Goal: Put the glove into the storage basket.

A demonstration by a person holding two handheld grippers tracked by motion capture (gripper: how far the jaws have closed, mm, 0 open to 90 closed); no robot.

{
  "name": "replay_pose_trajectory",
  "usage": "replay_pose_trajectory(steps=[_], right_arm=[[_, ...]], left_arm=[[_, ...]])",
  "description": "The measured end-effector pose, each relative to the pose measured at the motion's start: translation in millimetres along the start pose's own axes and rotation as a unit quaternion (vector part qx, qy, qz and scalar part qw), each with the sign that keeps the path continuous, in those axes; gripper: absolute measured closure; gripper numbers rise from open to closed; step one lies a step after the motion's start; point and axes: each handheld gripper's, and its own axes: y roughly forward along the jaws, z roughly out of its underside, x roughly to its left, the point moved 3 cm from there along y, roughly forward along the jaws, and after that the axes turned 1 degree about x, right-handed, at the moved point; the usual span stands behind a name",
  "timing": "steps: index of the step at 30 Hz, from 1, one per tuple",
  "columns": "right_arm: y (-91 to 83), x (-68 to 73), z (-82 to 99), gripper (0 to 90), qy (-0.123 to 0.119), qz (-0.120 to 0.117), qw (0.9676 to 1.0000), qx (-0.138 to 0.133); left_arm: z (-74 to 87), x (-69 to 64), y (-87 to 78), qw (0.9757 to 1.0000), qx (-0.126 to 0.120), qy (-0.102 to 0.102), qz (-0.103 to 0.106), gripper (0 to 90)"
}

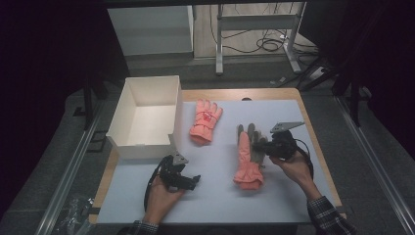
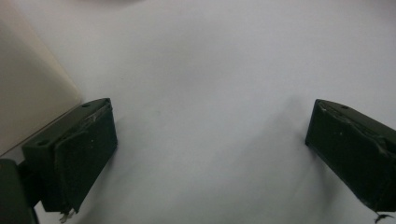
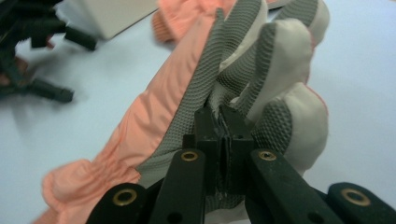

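I see the tabletop (image 1: 293, 205) with a white box (image 1: 147, 115) standing open at its left side. Just right of the box lies one pink glove (image 1: 205, 121), and nearer to me a second glove (image 1: 246, 161). My right hand-held gripper (image 3: 221, 122) is clamped tight on the grey palm fabric of this second glove. My left hand-held gripper (image 2: 210, 140) hangs over bare surface beside the box, jaws wide apart, nothing between them.

Dim, grainy pictures; surroundings black toward 9 and 3 o'clock. The bench (image 1: 274, 196) is softly lit, shadows faint.
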Motion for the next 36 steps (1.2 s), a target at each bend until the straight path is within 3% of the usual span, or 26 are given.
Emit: replay_pose_trajectory(steps=[11, 18, 23, 27, 36], right_arm=[[23.3, 22.0, 5.6, 87.5, -0.013, -0.057, 0.9981, 0.021], [45.4, 18.3, 10.3, 84.9, -0.022, -0.047, 0.9979, 0.04], [45.1, 15.0, 7.8, 78.4, -0.033, -0.026, 0.9987, 0.028], [39.7, 11.8, -1.6, 71.1, -0.033, -0.004, 0.9994, 0.012], [47.4, 11.3, -31.3, 57.1, -0.031, 0.012, 0.9994, -0.005]], left_arm=[[0.0, 0.0, 0.0, 1.0, 0.0, 0.0, 0.0, 1.9], [0.0, -0.1, 0.1, 1.0, -0.001, 0.0, 0.0, 1.9], [0.0, 0.0, 0.0, 1.0, 0.0, 0.0, 0.0, 1.9], [0.0, 0.0, 0.0, 1.0, 0.0, 0.0, 0.0, 1.9], [0.0, 0.0, 0.0, 1.0, 0.0, 0.0, 0.0, 1.9]])
